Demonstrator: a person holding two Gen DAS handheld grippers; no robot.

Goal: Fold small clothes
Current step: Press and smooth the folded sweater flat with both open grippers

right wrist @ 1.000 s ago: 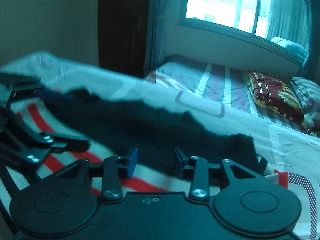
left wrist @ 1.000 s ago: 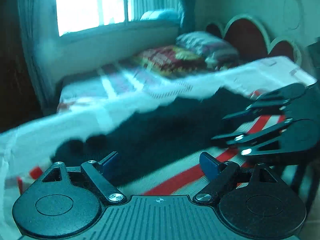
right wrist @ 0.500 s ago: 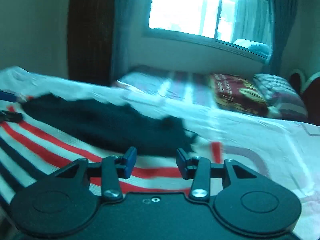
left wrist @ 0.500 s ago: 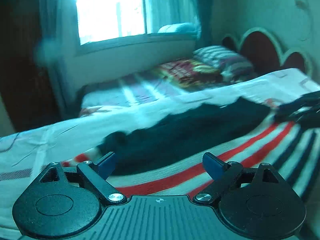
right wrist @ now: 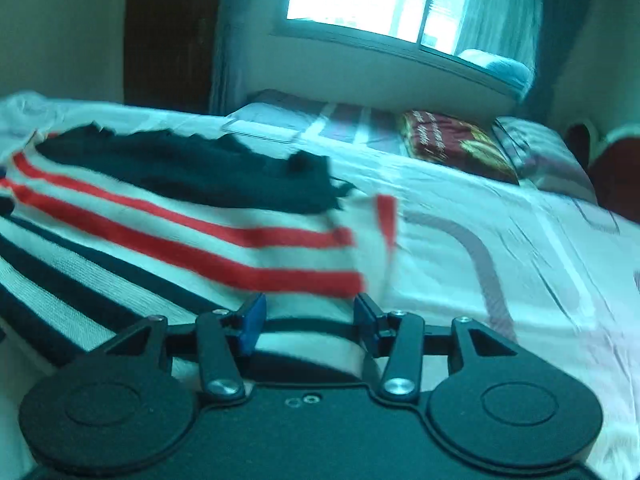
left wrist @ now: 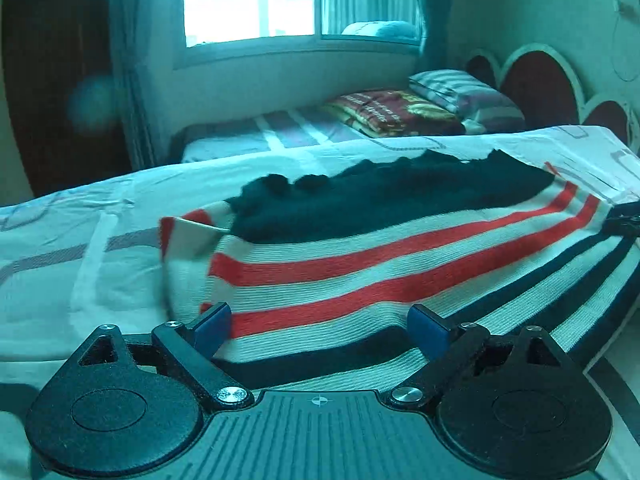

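A small knitted sweater [left wrist: 360, 264], white with red and dark stripes and a dark upper part, lies flat on the white bed sheet [left wrist: 80, 240]. It also shows in the right wrist view [right wrist: 192, 232]. My left gripper [left wrist: 320, 326] is open, its blue pads either side of the sweater's near hem on the left part of the garment. My right gripper [right wrist: 308, 320] is open over the sweater's right near edge. A dark tip of the right gripper [left wrist: 624, 216] shows at the far right of the left wrist view.
A second bed with a patterned blanket [left wrist: 392, 112] and striped pillow [left wrist: 468, 96] stands behind, under a bright window [left wrist: 248, 0]. A red scalloped headboard [left wrist: 536, 84] is at the right. A dark wooden door [right wrist: 168, 28] is at the left.
Both grippers have drawn apart and lowered toward the near edge of the sweater. The right gripper has left the middle of the left wrist view. The sweater's striped part now fills both views.
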